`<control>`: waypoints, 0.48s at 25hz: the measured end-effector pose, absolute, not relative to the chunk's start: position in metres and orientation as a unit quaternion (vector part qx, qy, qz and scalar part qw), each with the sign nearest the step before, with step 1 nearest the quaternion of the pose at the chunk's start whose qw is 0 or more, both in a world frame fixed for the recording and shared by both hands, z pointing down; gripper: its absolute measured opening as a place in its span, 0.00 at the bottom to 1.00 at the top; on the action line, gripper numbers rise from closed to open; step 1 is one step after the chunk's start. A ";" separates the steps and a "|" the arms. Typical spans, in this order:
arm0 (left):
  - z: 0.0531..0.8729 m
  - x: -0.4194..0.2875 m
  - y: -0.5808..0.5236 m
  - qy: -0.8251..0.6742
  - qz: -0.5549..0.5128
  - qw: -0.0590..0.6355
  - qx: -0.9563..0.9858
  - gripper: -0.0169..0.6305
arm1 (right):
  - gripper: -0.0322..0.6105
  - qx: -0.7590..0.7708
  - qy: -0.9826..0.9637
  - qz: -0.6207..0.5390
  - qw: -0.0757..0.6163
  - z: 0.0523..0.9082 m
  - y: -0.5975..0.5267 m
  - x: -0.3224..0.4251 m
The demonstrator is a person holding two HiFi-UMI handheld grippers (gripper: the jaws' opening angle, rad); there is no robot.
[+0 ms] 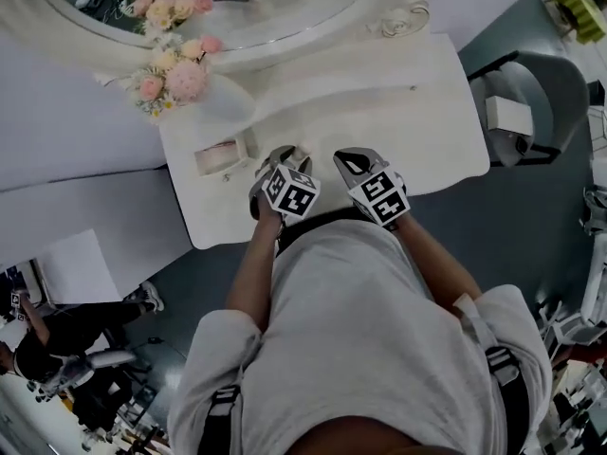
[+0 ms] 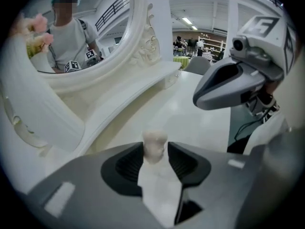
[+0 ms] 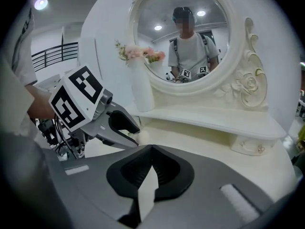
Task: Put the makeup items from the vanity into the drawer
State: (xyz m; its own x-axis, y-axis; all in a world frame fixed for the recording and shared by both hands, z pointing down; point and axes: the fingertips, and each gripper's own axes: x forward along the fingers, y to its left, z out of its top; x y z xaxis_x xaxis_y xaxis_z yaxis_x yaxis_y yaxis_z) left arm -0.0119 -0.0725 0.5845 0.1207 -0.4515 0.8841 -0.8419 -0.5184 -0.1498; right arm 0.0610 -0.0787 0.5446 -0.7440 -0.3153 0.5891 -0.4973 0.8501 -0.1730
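My left gripper [image 1: 283, 154] hangs over the front of the white vanity top [image 1: 417, 131], shut on a small cream, round-topped item [image 2: 155, 144]. That item also shows at its tips in the right gripper view [image 3: 142, 136]. My right gripper [image 1: 355, 160] is just to its right, over the same front edge, with its jaws shut and nothing between them [image 3: 151, 149]. A small drawer [image 1: 223, 154] stands pulled out at the left under the vanity's shelf, with something pinkish inside. A matching small drawer [image 3: 249, 147] on the right is closed.
A white vase of pink flowers [image 1: 180, 79] stands at the left beside the oval mirror [image 1: 247, 8]. A raised shelf [image 3: 209, 118] runs under the mirror. A grey chair [image 1: 536, 98] sits right of the vanity. A person [image 1: 57, 339] is at the lower left.
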 end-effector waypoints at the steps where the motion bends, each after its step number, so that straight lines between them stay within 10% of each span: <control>1: 0.583 -0.016 -0.070 -0.454 0.486 0.202 0.719 0.28 | 0.05 0.211 -0.922 0.159 0.284 0.545 -0.076 0.055; 12: 0.571 -0.062 -0.050 -0.494 0.461 0.220 0.703 0.27 | 0.05 0.146 -0.934 0.136 0.296 0.541 -0.059 -0.011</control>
State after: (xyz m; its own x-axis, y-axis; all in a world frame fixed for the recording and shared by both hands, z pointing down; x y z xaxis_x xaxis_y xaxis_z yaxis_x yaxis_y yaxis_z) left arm -0.0621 -0.0495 0.5715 0.0853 -0.4924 0.8662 -0.8980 -0.4146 -0.1472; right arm -0.0108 -0.0588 0.5407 -0.7819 -0.1926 0.5930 -0.3538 0.9202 -0.1676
